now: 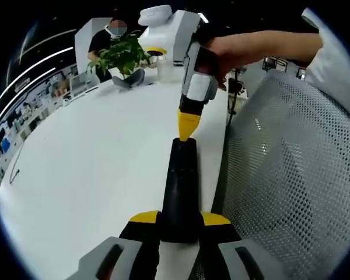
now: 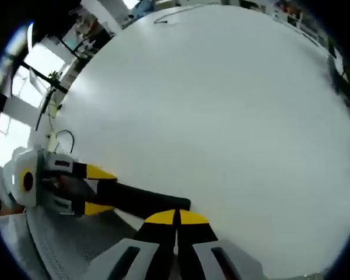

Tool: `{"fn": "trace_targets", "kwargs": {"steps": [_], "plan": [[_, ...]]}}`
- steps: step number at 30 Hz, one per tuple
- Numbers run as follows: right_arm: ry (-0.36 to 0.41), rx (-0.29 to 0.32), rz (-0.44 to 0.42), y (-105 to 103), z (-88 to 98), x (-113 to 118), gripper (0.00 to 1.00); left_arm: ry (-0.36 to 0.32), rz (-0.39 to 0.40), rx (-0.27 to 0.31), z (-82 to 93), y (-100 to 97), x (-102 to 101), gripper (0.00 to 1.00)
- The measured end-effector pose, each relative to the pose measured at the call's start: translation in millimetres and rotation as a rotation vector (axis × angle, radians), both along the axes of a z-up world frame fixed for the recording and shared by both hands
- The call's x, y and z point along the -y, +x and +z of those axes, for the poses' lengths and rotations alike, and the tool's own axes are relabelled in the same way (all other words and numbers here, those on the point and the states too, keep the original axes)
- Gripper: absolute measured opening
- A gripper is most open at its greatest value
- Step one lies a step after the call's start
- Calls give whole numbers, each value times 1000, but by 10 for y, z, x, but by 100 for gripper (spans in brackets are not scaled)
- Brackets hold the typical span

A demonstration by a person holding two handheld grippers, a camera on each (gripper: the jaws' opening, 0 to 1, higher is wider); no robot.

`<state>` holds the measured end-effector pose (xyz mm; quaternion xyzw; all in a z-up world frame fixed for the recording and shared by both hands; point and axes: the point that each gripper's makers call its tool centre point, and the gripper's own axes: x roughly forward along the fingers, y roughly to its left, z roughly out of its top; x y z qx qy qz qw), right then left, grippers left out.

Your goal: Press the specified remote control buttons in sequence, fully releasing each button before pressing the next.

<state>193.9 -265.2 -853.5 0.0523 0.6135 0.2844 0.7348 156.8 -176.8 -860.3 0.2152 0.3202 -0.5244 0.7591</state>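
A long black remote control (image 1: 181,186) is clamped at its near end between the yellow-tipped jaws of my left gripper (image 1: 179,220), over the white table's right edge. My right gripper (image 1: 188,129) comes down from above with its yellow tips together, touching the remote's far end. In the right gripper view the remote (image 2: 141,200) lies across the table edge, my left gripper (image 2: 92,189) holds its left end, and my right gripper (image 2: 176,217) is shut, its tips resting on the remote's right end.
A grey mesh chair back (image 1: 291,175) stands close on the right of the white table (image 1: 93,151). A potted green plant (image 1: 123,57) and a seated person (image 1: 108,41) are at the far side. A thin black cable (image 2: 166,17) lies on the table far off.
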Motion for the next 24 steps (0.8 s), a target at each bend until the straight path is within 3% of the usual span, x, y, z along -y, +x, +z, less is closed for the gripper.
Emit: {"fn": "trace_targets", "kwargs": {"steps": [3, 8, 16, 24], "plan": [[125, -21, -88, 0, 10, 19, 0, 1, -2, 1, 1, -1, -1, 24], [230, -28, -196, 1, 20, 32, 0, -1, 1, 0, 4, 0, -5, 24], [234, -77, -201, -5, 25, 27, 0, -6, 6, 1, 5, 1, -6, 25], [251, -76, -166, -27, 85, -52, 0, -6, 5, 4, 4, -3, -5, 24]]}}
